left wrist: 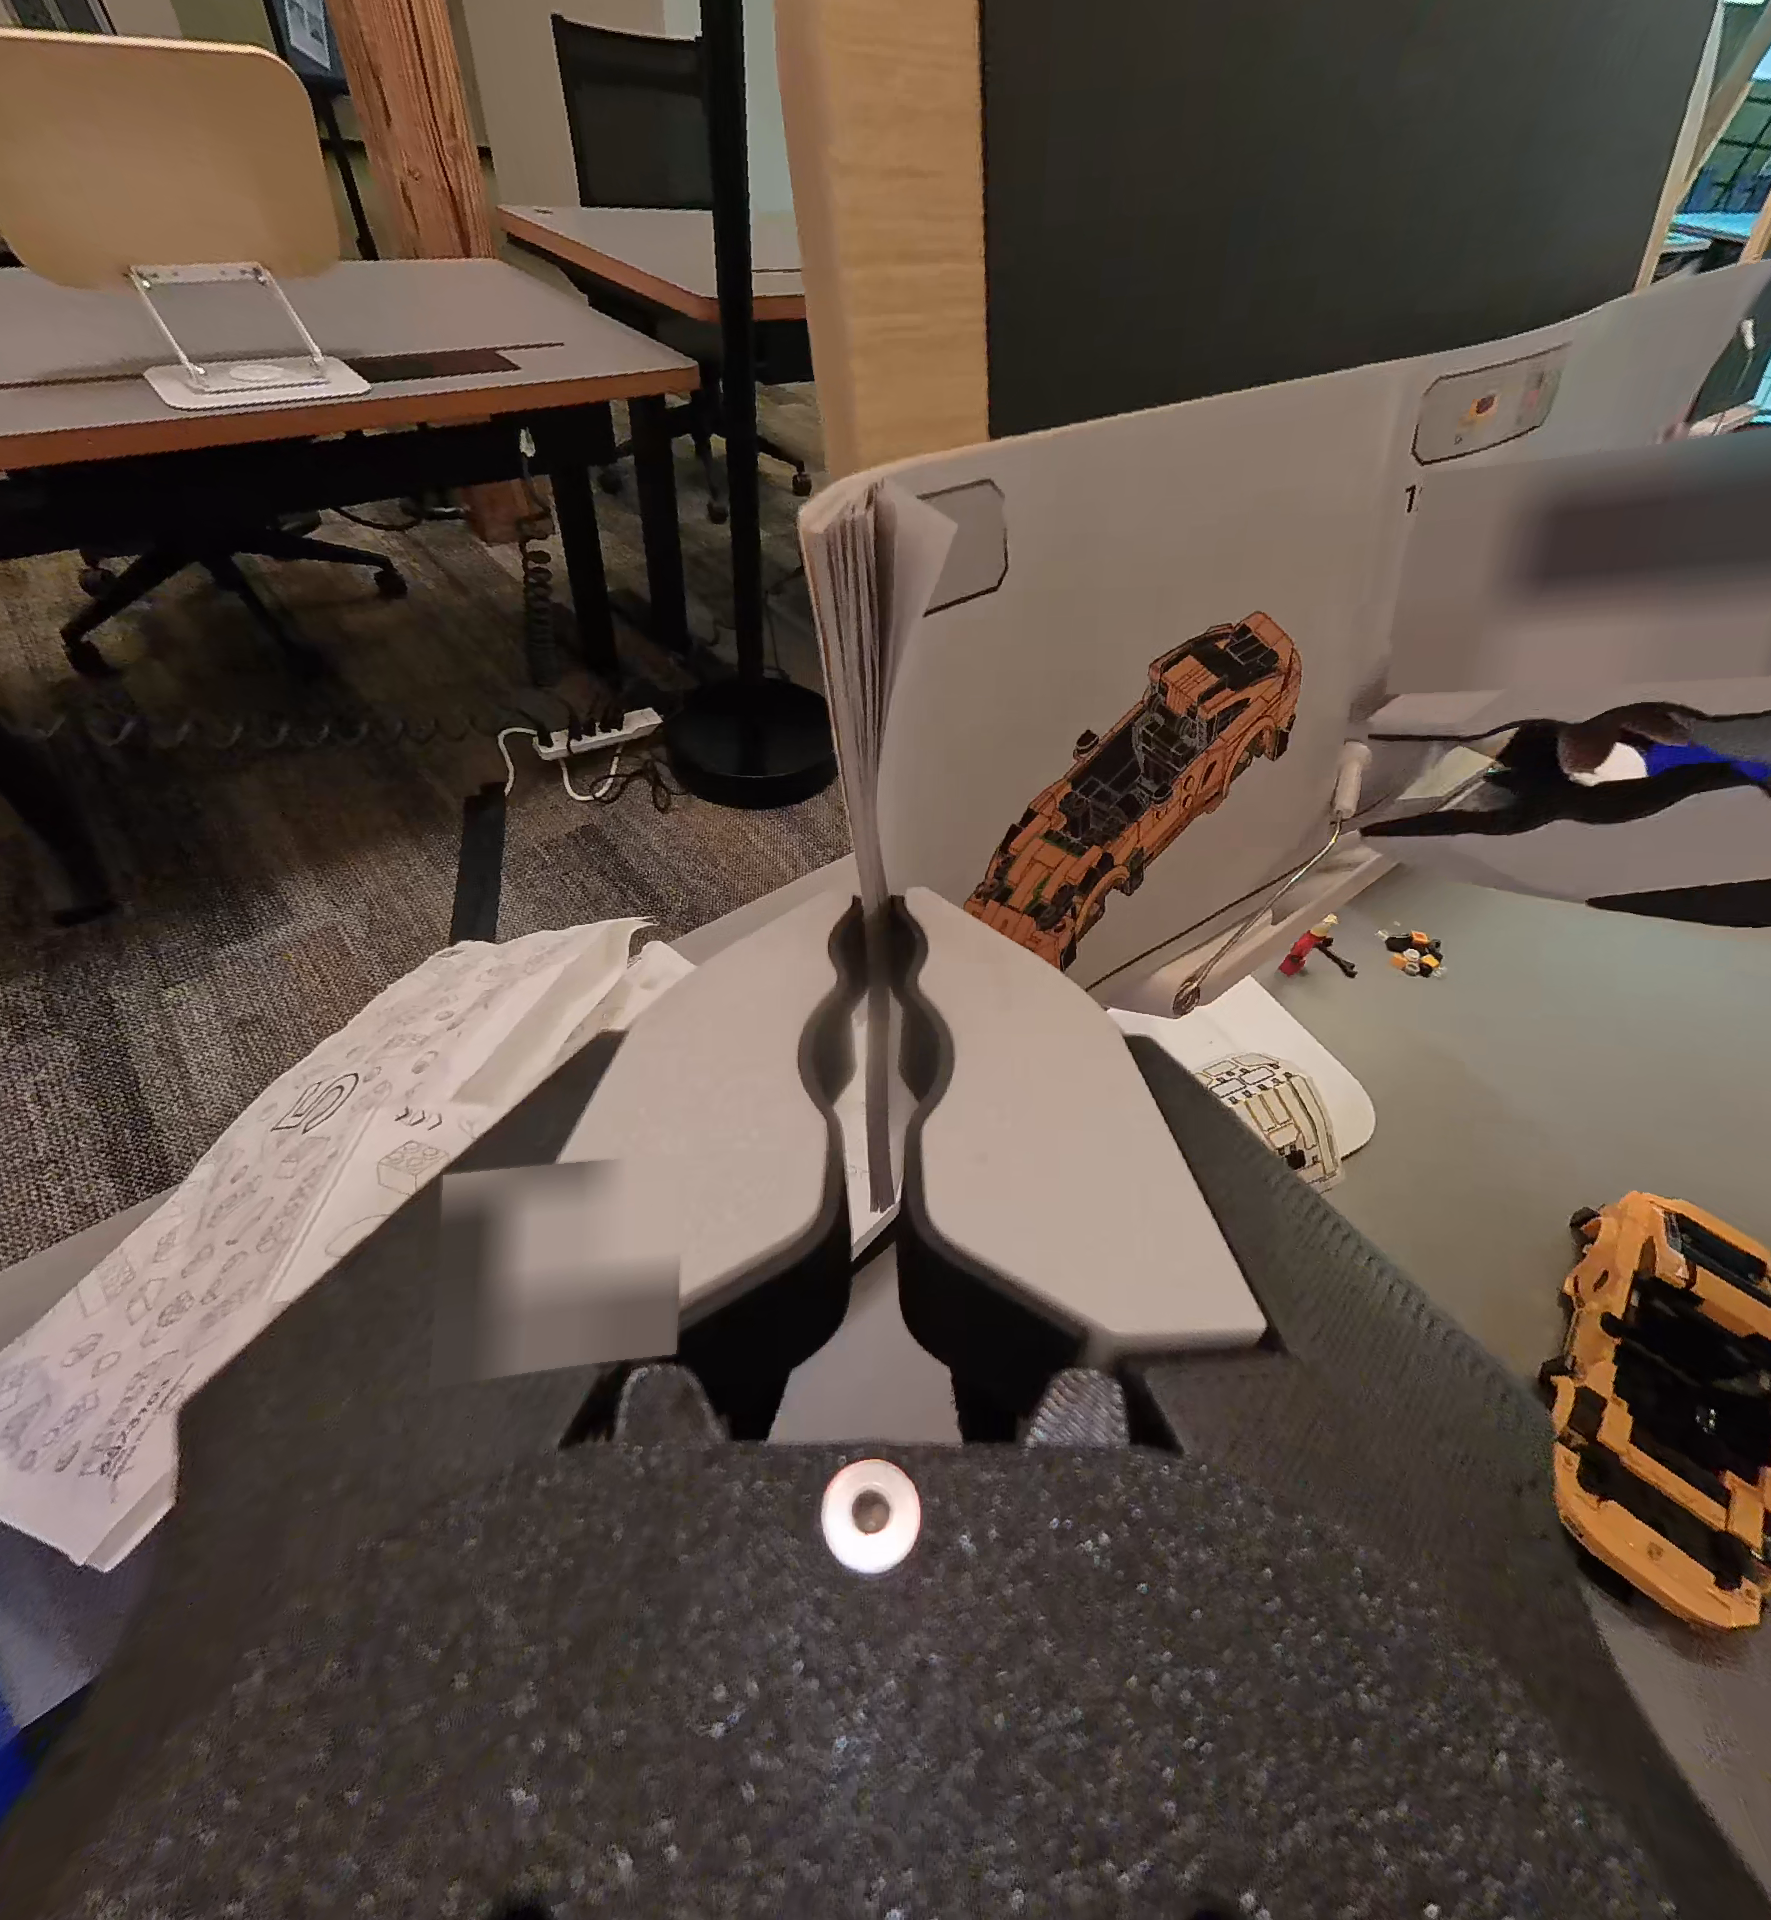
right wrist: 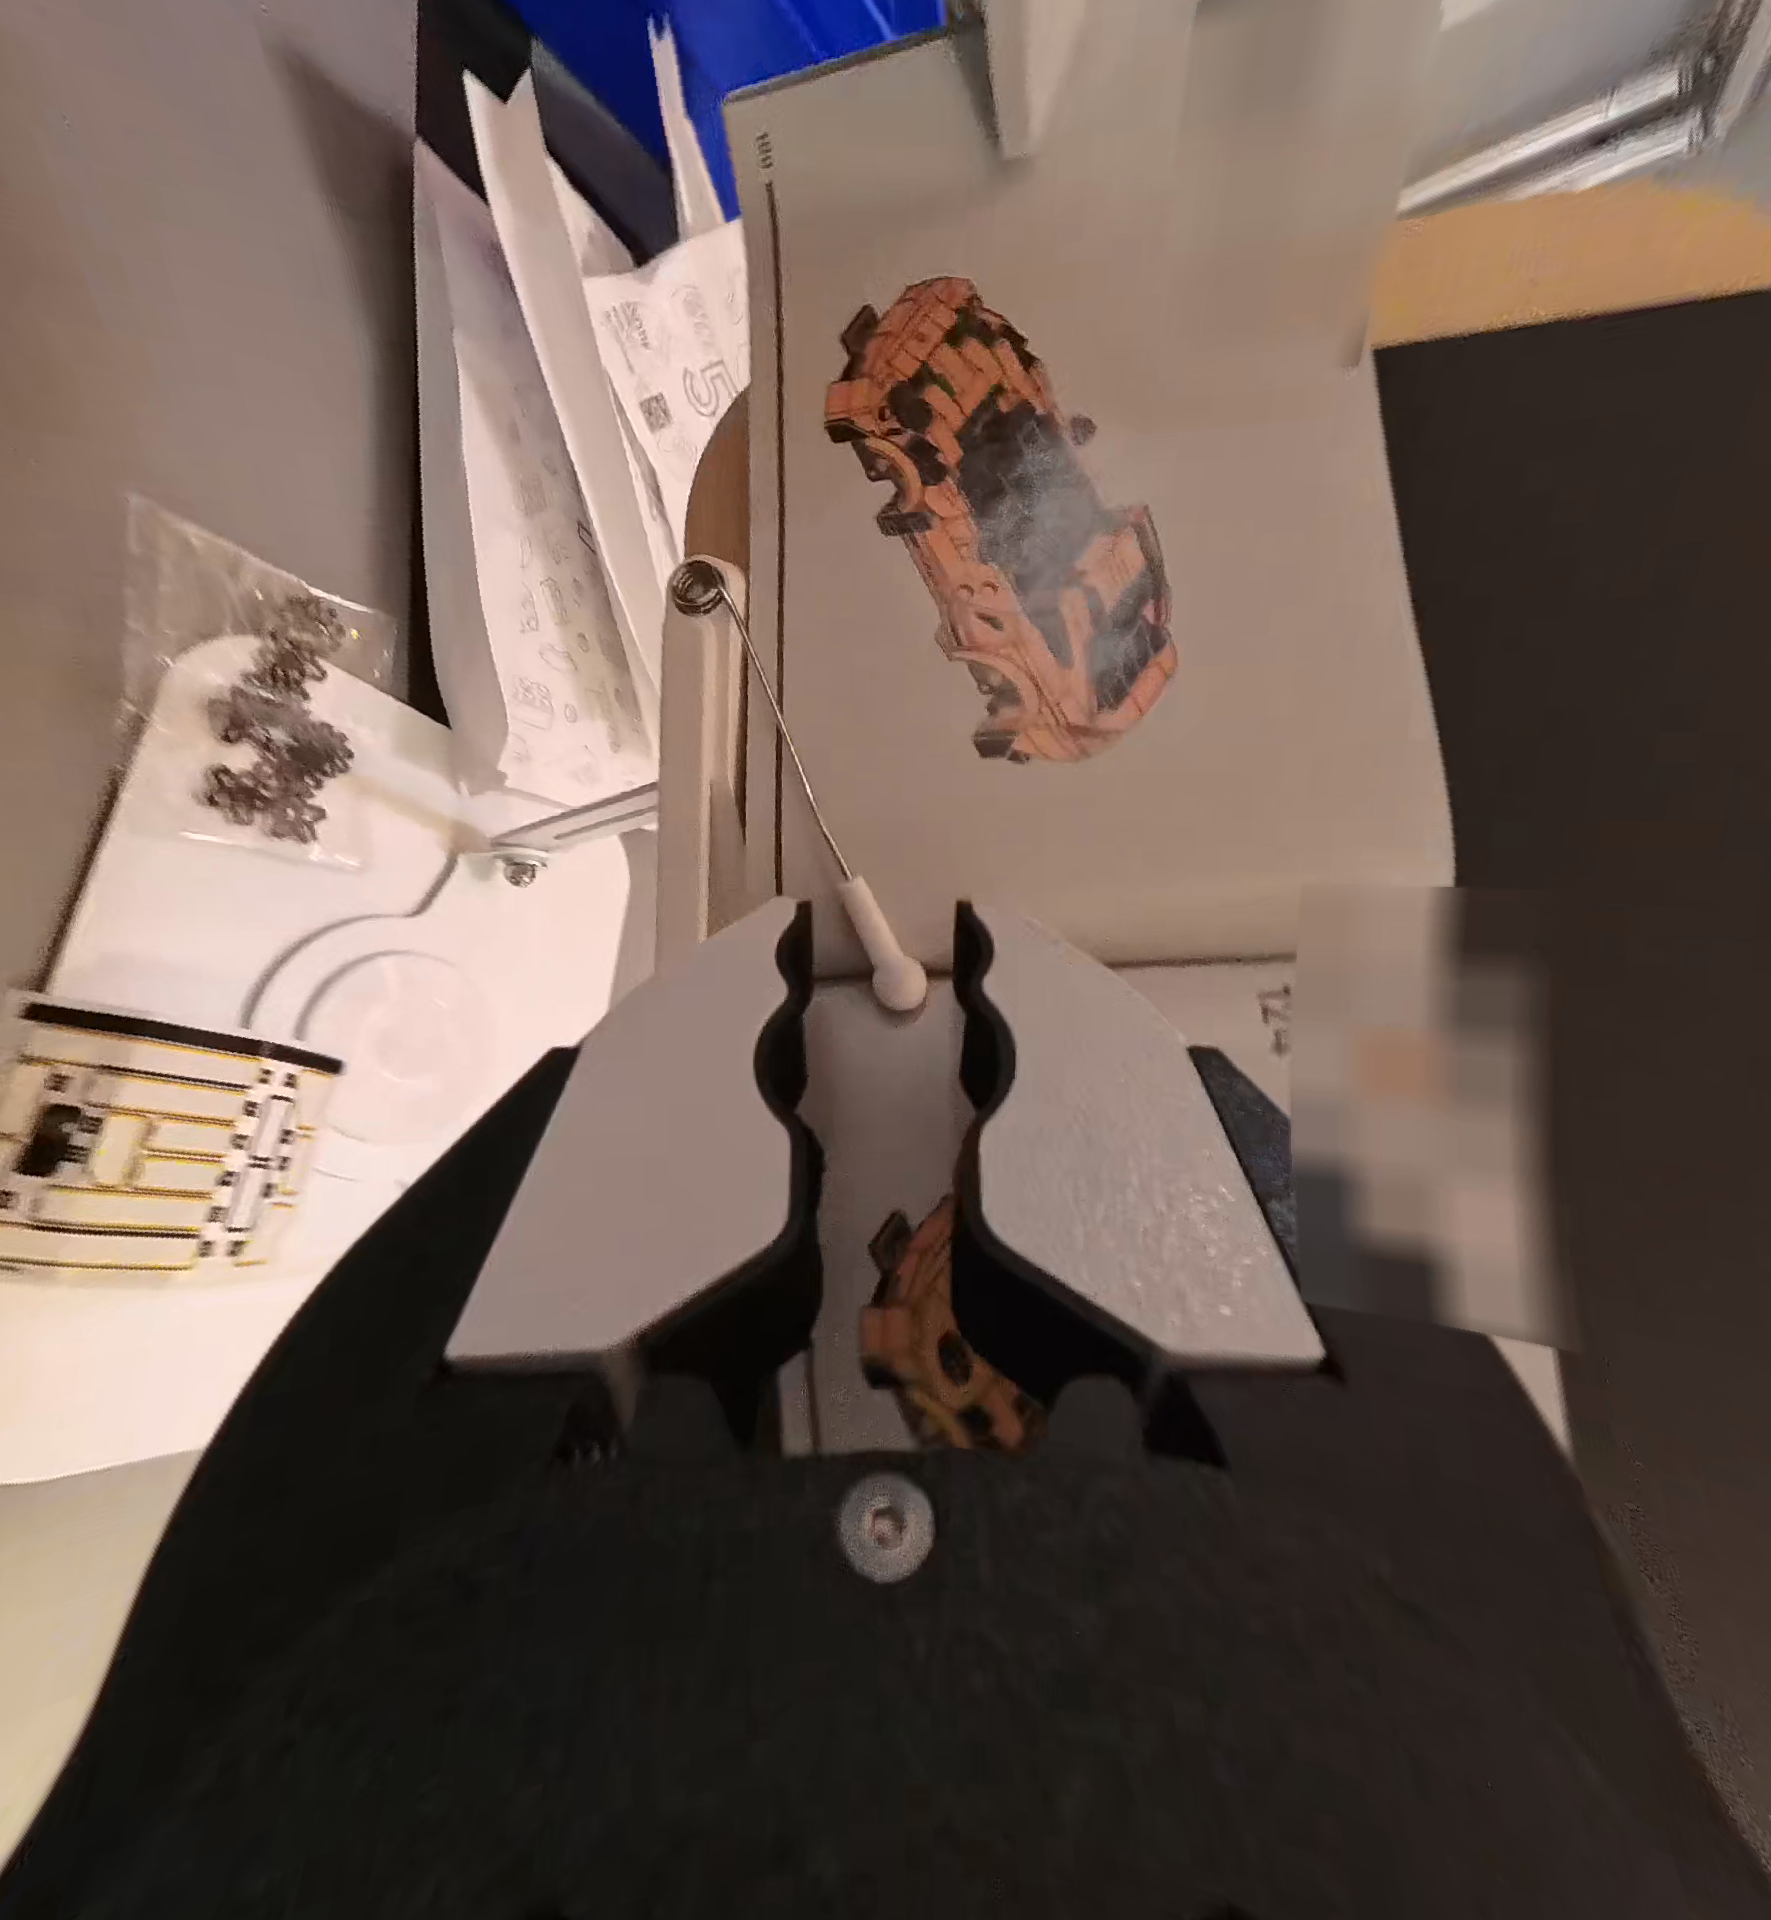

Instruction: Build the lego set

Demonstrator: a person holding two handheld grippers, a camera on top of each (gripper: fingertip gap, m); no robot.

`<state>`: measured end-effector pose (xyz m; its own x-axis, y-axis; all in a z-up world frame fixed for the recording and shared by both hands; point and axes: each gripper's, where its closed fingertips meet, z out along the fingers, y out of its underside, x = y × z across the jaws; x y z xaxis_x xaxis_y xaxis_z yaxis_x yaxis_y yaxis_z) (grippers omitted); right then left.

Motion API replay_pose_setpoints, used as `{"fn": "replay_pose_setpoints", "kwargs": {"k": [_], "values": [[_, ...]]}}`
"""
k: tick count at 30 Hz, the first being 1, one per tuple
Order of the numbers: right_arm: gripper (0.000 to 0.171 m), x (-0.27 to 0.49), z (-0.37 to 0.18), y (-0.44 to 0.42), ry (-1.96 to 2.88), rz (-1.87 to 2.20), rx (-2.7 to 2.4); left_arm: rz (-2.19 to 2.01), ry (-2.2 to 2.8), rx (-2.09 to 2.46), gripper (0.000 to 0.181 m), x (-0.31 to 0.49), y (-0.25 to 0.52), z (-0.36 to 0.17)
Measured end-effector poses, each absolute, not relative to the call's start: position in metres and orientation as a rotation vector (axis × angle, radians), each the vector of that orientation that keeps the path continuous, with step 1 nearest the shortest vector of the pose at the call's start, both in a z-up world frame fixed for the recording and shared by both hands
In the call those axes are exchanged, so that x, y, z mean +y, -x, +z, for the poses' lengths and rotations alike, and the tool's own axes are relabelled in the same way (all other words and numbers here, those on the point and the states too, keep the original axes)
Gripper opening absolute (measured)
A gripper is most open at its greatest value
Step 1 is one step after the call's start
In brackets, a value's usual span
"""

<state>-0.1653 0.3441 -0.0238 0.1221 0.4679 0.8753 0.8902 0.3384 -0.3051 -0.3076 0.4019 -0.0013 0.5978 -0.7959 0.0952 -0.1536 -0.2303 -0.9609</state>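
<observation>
The left gripper (left wrist: 873, 1023) is closed on a thick sheaf of pages of the instruction booklet (left wrist: 1120, 665), which stands upright just beyond its tips, the pages fanned at the top. The open page facing right bears a drawing of an orange and black car. A wire page holder (left wrist: 1265, 904) leans against the lower part of that page. To the right on the grey table (left wrist: 1587, 1049) lies the partly built orange lego car (left wrist: 1681, 1403), and farther off a few small loose pieces (left wrist: 1413, 951). A crumpled printed paper bag (left wrist: 237, 1174) lies at near left.

The right gripper (right wrist: 881, 935) is partly open, its jaws on either side of the holder's white tip (right wrist: 891, 961), seemingly not pinching it, though the view is blurred. Left of it lie a sticker sheet (right wrist: 133, 1143) and a clear bag of small dark parts (right wrist: 273, 707).
</observation>
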Motion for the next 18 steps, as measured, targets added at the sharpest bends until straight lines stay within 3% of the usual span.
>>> {"fn": "replay_pose_setpoints", "kwargs": {"k": [5, 18], "values": [[0.007, 0.352, -0.029, 0.162, 1.206, -0.657, -1.586, -0.726, 1.723, 0.813, 0.003, 0.402, 0.308, 0.000], [0.006, 0.349, -0.045, 0.156, 1.210, -0.663, -1.508, -0.714, 1.713, 0.807, 0.003, 0.401, 0.319, 0.001]]}}
